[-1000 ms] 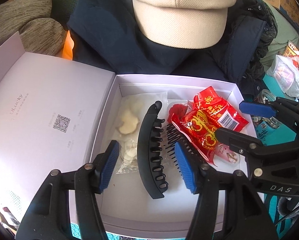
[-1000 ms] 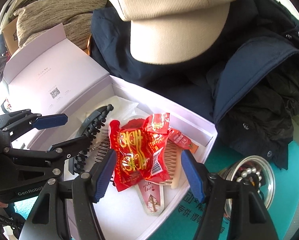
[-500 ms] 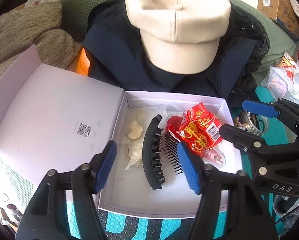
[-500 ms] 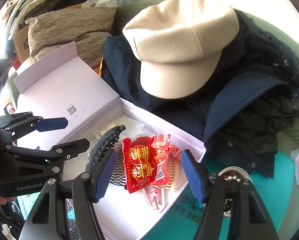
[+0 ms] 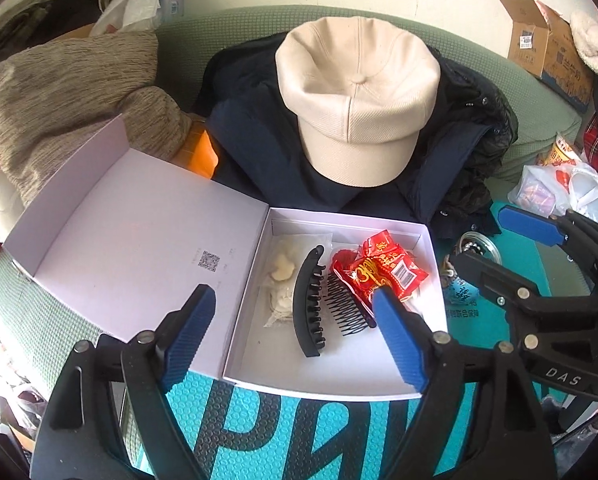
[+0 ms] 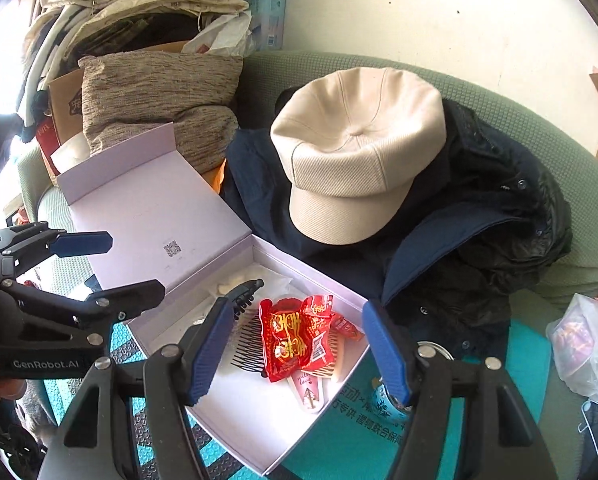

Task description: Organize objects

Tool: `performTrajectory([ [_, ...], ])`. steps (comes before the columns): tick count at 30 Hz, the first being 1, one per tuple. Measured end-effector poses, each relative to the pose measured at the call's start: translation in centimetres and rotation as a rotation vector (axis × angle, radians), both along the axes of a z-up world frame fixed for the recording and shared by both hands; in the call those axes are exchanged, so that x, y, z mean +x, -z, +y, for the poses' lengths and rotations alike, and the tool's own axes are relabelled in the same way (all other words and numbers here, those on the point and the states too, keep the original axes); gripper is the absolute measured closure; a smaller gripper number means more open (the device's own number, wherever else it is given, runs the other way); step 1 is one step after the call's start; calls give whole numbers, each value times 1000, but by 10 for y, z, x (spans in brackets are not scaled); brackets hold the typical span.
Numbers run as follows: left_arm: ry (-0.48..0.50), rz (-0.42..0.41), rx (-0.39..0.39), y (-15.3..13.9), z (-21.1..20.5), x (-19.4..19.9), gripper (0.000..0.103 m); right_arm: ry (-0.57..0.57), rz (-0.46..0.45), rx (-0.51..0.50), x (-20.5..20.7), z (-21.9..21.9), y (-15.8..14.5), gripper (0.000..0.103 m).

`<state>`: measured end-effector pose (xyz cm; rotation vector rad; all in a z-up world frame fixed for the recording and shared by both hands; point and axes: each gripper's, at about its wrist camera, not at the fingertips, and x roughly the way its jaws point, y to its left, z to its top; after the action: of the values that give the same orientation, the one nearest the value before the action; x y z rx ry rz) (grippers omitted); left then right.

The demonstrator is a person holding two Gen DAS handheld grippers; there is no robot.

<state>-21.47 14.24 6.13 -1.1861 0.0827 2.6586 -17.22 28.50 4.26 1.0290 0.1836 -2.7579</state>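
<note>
Left gripper [image 5: 295,334], jaws opening, and right gripper [image 6: 299,350], jaws apart, both empty above an open white box [image 5: 339,380] holding a black hair clip [image 5: 309,300], comb [image 5: 347,308] and red snack packet [image 5: 383,274]. Box rests on a teal mat [image 5: 299,432]; behind, a beige cap [image 5: 355,100] on a navy jacket [image 5: 259,136], green sofa [image 6: 571,168].

a lived-in home: green sofa [image 5: 227,28], cushions [image 6: 155,92], heaped clothes [image 6: 131,12] (cluttered).

a cream cap [image 5: 357,100] sat on a navy jacket [image 5: 259,148] draped over the green sofa [image 6: 539,136]. a brown knit cushion [image 5: 71,92] leaned at the left (clothes piled behind it), and a cardboard carton [image 5: 547,52] stood far right.
</note>
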Motion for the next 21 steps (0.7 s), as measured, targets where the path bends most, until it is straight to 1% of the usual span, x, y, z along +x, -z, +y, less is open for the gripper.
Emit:
performTrajectory([
  [3,-13,1,18,-9,-7,13,19,11,15,6,16,-3,-9,30],
  [8,-36,36,3,-20,-16,39,16,34,39,6,42,-7,-19,28],
  [13,-39,59,-26,-26,-20,67,15,49,40,-6,65,-10,-25,27],
  [17,-43,79,-39,-31,-20,90,11,58,40,-4,80,-12,-26,27],
  [21,-58,90,-78,-31,-17,108,11,65,43,-4,93,-13,-25,27],
])
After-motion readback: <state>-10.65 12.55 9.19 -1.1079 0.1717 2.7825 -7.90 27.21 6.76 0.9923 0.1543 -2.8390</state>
